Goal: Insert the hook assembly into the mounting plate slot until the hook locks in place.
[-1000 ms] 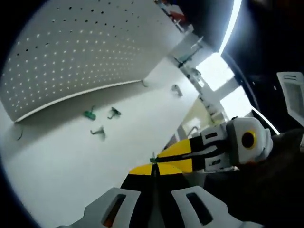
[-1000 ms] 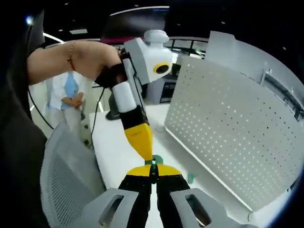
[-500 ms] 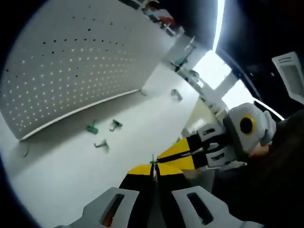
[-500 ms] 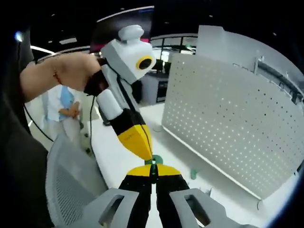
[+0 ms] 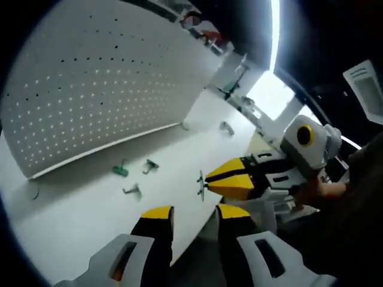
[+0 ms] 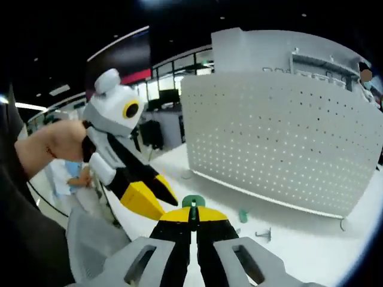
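- Hook assembly point(image 6: 190, 201) — small, green-capped, at lower centre of the right gripper view, pinched between the pressed-together fingers point(image 6: 179, 216) of the right gripper point(image 6: 192, 215).
- Left gripper point(image 5: 195, 214) — fingers spread, apart from the hook.
- Pegboard mounting plate point(image 6: 281, 137) upright on the white surface point(image 5: 90, 215).

Across the white counter point(image 5: 78, 233), small loose pieces lying well apart: one green clip point(image 5: 119, 171), just beside it a grey hook point(image 5: 149, 165), another grey hook point(image 5: 132, 191) nearer, a fourth point(image 5: 226, 127) far off toward the counter's end. Overhead, a bright ceiling light strip point(image 5: 275, 30). Beyond the counter's far end, a glaring window point(image 5: 272, 92). In the right gripper view, a grey mesh chair back point(image 6: 90, 245) low at the left, and behind it a person in pale blue point(image 6: 76, 177), too blurred to tell more.
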The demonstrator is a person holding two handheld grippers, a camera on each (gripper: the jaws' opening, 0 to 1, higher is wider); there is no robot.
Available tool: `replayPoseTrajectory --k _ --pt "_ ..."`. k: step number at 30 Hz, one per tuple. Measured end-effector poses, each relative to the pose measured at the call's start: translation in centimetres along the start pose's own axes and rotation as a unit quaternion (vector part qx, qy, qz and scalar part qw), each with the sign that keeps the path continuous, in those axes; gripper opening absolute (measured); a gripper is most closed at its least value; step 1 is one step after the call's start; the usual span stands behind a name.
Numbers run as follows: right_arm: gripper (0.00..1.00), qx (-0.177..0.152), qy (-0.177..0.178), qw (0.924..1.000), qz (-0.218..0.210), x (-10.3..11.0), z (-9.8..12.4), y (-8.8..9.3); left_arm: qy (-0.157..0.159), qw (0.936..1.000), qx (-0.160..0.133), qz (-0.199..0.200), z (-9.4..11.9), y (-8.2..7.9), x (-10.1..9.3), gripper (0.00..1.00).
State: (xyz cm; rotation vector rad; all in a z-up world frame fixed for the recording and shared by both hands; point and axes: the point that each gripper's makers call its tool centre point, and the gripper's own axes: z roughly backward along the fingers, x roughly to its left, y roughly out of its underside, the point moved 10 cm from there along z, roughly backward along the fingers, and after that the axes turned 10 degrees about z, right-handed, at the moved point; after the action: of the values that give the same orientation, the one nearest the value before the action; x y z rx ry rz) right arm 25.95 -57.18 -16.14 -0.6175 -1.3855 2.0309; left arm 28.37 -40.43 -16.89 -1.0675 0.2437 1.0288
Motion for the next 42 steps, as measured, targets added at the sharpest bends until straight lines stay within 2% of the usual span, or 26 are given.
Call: replayPoseTrajectory --k 3,9,13,16,19,24,27,32,38,42 --pt "0.00 -0.020 0.006 0.9992 -0.033 -0.3 0.2 -0.6 0.005 0.9990 -0.043 -0.011 0.1 -0.5 -0.5 0.28" --pt "0.00 -0.055 0.005 0.9935 -0.099 -0.2 0.2 -1.3 -0.005 0.9969 -0.072 -0.032 0.1 -0.9 -0.7 0.19" --pt "0.00 -0.073 0.003 0.9876 -0.139 -0.1 0.2 -1.5 0.010 0.9924 -0.112 -0.051 0.2 -1.3 -1.1 0.16" --pt "0.00 -0.092 0.000 0.9800 -0.176 -0.1 0.3 -1.5 0.019 0.9916 -0.118 -0.050 0.1 -1.2 -1.5 0.14" --pt "0.00 -0.098 0.000 0.9765 -0.192 0.0 0.4 -1.5 0.012 0.9906 -0.120 -0.065 0.1 -1.1 -1.5 0.08" --pt "0.00 -0.103 0.002 0.9753 -0.195 0.2 0.4 -1.8 0.017 0.9896 -0.126 -0.067 -0.1 -1.0 -1.6 0.07" --pt "0.00 -0.105 0.006 0.9775 -0.183 0.4 0.6 -2.1 0.021 0.9881 -0.136 -0.069 0.0 -1.0 -1.7 0.06" --pt "0.00 -0.099 0.006 0.9803 -0.170 0.4 0.6 -2.3 0.003 0.9836 -0.140 -0.114 0.1 -1.0 -2.1 0.04" --pt "0.01 -0.098 0.010 0.9846 -0.145 0.8 0.6 -2.7 -0.004 0.9832 -0.140 -0.117 0.3 -1.2 -2.2 0.02" --pt "0.02 -0.101 0.006 0.9821 -0.159 0.6 0.6 -3.0 -0.006 0.9822 -0.150 -0.113 0.5 -1.3 -2.4 0.01"
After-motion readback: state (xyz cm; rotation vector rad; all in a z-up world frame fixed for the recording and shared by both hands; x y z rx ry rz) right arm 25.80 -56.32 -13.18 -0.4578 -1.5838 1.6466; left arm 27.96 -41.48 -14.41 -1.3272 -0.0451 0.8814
